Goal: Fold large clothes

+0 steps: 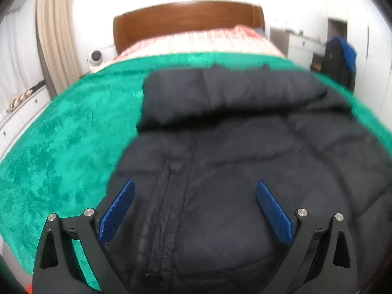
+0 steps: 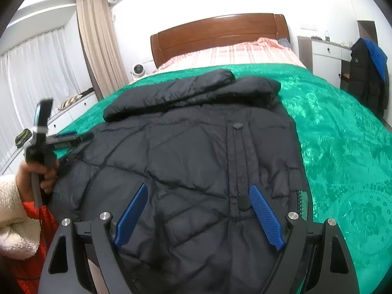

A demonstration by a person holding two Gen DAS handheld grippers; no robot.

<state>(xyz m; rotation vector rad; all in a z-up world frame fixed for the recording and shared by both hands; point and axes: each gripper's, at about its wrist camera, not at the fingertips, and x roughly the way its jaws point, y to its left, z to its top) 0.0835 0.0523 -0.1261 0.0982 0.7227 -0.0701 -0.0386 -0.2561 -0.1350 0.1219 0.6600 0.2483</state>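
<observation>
Jacket: black quilted jacket (image 2: 196,147) lies flat on the green blanket (image 2: 343,134), front up, zip (image 2: 236,166) running toward the collar end.
Sleeve: one sleeve (image 2: 171,93) is folded across the top of the jacket, lying crosswise near the collar end.
Bed: blanket covers the near part of the bed; pink checked sheet (image 2: 232,51) and brown headboard (image 2: 215,31) lie beyond.
Left gripper (image 1: 194,188): jaws spread wide, nothing between the blue pads (image 1: 117,210); it hangs over the jacket's near part, no contact visible. In the right wrist view it sits at the jacket's left edge, held by a hand (image 2: 41,174) in a cream fleece sleeve (image 2: 14,215).
Right gripper (image 2: 198,191): jaws spread, nothing pinched; it hangs above the jacket's lower front, the zip pull just beside its right pad (image 2: 265,218).
Background: beige curtain (image 2: 98,41), small white fan (image 2: 138,69), and a dark coat (image 2: 367,76) with blue lining hung at the far right.
</observation>
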